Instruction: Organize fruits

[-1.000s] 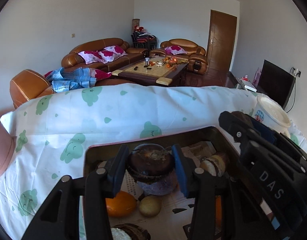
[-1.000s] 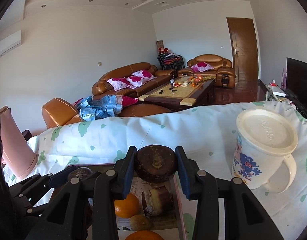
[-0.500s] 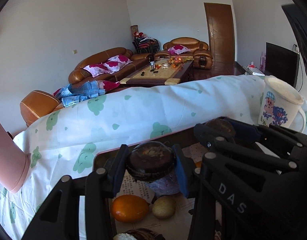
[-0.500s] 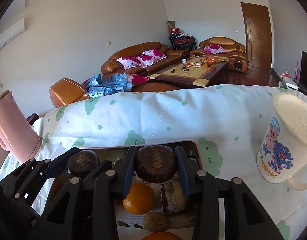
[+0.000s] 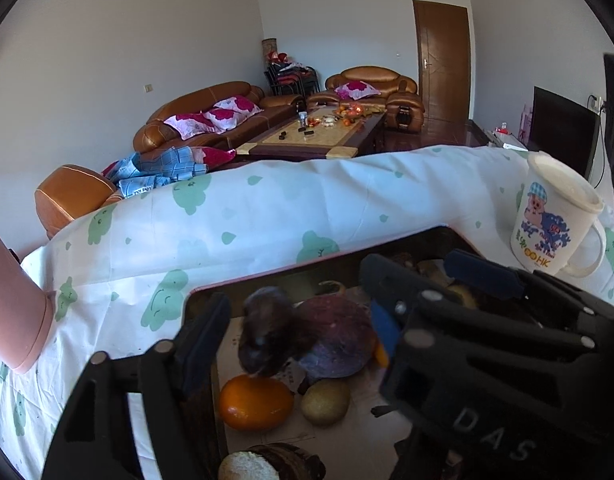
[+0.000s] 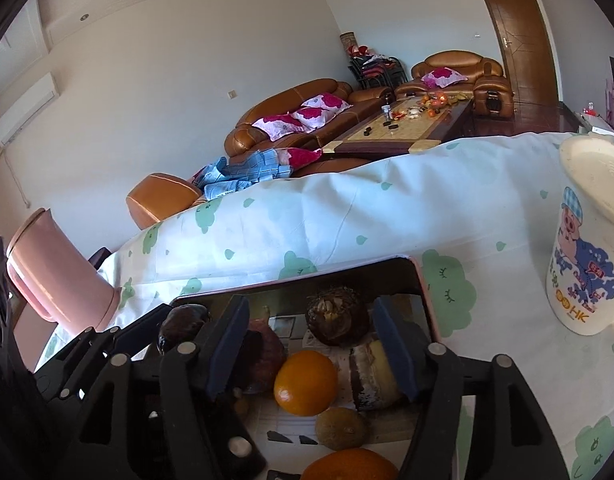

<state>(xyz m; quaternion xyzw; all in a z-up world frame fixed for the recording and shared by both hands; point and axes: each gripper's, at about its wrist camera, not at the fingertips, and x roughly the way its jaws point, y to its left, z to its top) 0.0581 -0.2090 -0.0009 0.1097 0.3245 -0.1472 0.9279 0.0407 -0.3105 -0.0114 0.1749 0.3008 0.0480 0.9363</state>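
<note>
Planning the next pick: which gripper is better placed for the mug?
Right, likely: the mug stands beside the tray on that side. Right gripper: jaws opening, brown fruit loose between them.

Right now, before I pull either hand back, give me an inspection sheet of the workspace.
Surface: white tablecloth with green prints.
Job's things: tray holding oranges, a kiwi, dark round fruits.
Clutter: cartoon mug, pink jug.
Grippers: left gripper and right gripper both opening; dark fruit lies between each pair of fingers, ungripped.
Cables: nothing seen on the table.
Surroundings: leather sofas, coffee table, door.
</note>
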